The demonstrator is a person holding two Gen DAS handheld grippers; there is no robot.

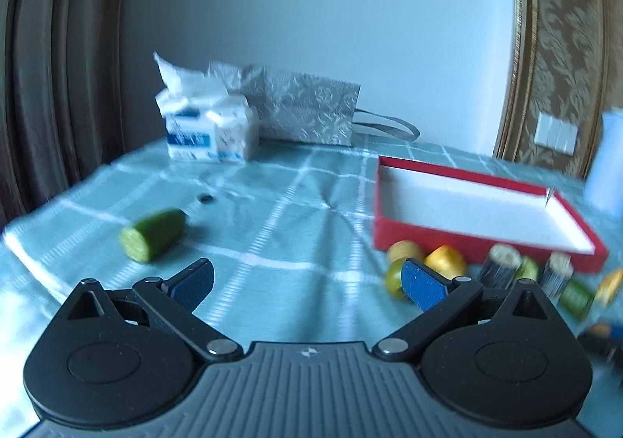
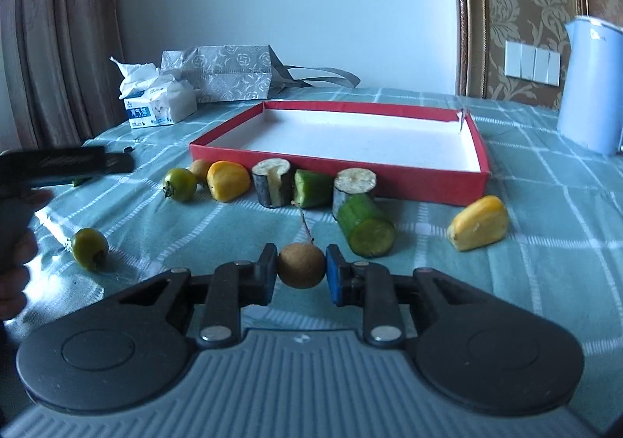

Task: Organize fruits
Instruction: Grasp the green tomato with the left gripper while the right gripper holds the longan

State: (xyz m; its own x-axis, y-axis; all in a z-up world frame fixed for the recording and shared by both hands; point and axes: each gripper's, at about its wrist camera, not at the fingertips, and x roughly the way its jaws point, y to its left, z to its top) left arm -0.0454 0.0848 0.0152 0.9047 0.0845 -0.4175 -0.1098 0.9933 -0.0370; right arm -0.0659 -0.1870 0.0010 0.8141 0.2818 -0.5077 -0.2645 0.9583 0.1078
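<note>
My right gripper (image 2: 300, 270) is shut on a small round brown fruit with a thin stem (image 2: 300, 265), just above the tablecloth in front of a red box with a white inside (image 2: 338, 165). Fruit pieces lie along the box front: a green tomato (image 2: 180, 184), yellow pieces (image 2: 227, 181) (image 2: 479, 223), dark-skinned white chunks (image 2: 272, 183), cucumber pieces (image 2: 366, 229). Another green fruit (image 2: 89, 248) lies left. My left gripper (image 1: 307, 282) is open and empty over the cloth, between a cucumber piece (image 1: 152, 234) and the red box (image 1: 479, 239).
A tissue pack (image 2: 157, 101) and a silver gift bag (image 2: 222, 74) stand at the back left by the wall. A pale blue kettle (image 2: 592, 87) stands at the right. A teal checked cloth (image 2: 545, 282) covers the table. Curtains hang at the left.
</note>
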